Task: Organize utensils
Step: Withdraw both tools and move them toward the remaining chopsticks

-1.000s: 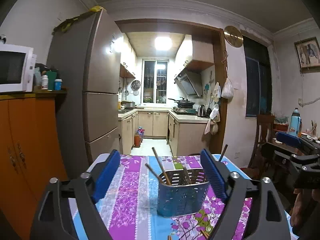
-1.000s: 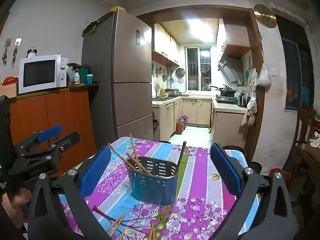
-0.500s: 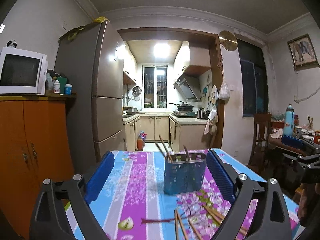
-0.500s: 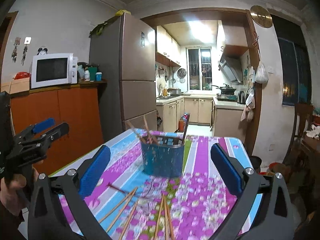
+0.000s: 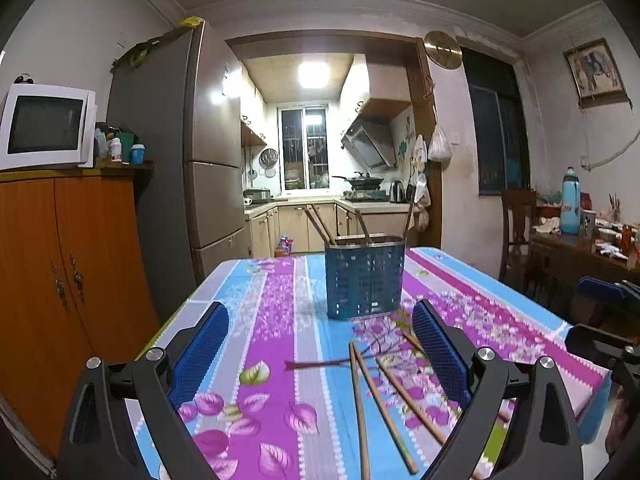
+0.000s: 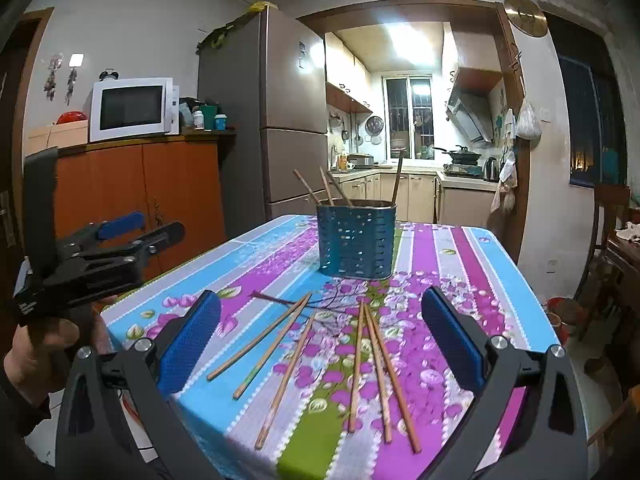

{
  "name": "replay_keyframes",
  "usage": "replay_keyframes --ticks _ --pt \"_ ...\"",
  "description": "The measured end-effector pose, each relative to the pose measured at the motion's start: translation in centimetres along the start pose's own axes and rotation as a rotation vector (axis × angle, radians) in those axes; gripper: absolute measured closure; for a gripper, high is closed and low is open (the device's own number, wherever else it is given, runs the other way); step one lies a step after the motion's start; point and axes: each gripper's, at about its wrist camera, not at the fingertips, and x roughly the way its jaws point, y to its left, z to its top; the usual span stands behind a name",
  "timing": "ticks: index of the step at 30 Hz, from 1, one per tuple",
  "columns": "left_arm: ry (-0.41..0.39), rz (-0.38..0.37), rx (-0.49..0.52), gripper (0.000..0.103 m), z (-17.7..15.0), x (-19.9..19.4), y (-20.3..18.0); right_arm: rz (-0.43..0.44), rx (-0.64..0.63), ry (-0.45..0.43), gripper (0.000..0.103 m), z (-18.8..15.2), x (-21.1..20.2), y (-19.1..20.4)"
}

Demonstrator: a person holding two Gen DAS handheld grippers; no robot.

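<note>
Standing at the centre of both views, a blue perforated utensil holder (image 6: pixel 355 237) rests upright on a table covered by a flowered purple, blue and white cloth (image 6: pixel 472 280). Several chopsticks (image 6: pixel 328 186) lean inside it, their tips rising above the rim; a few more show in the left wrist view, though their exact count is hard to tell against the kitchen behind.

Loose chopsticks (image 6: pixel 374 364) lie flat on the cloth in the lower middle of the right wrist view, between the holder and the near table edge. Six can be counted: three slanting at lower left of the group, three nearly parallel at lower right. None touches the holder.

Right gripper (image 6: pixel 320 332): jaws spread wide, blue pads flanking the loose chopsticks from above, nothing between them. Left gripper (image 5: pixel 320 344): jaws likewise wide apart and empty after just having been opening, seen at the bottom of its own view above the cloth and three of the loose chopsticks (image 5: pixel 382 400). The same left gripper (image 6: pixel 120 236) appears at centre left of the right wrist view, held by a hand (image 6: pixel 36 344) off the table's left edge.

Background, upper left: a white microwave (image 6: pixel 132 108) on an orange cabinet (image 6: pixel 136 200), beside a grey refrigerator (image 6: pixel 280 120).
</note>
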Motion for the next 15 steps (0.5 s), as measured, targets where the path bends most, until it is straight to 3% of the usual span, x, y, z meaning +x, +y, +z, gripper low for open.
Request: replay_keyframes --ticks 8,11,15 --pt "0.043 -0.011 0.012 0.01 -3.3 -0.4 0.3 0.006 0.01 0.016 0.007 -3.4 -0.7 0.7" --pt "0.058 -0.018 0.026 0.01 -4.6 -0.3 0.2 0.009 0.017 0.04 0.014 -5.1 -0.6 1.0" --pt "0.086 -0.034 0.031 0.01 -6.9 0.0 0.1 0.027 0.015 0.077 0.035 -7.3 -0.2 1.7"
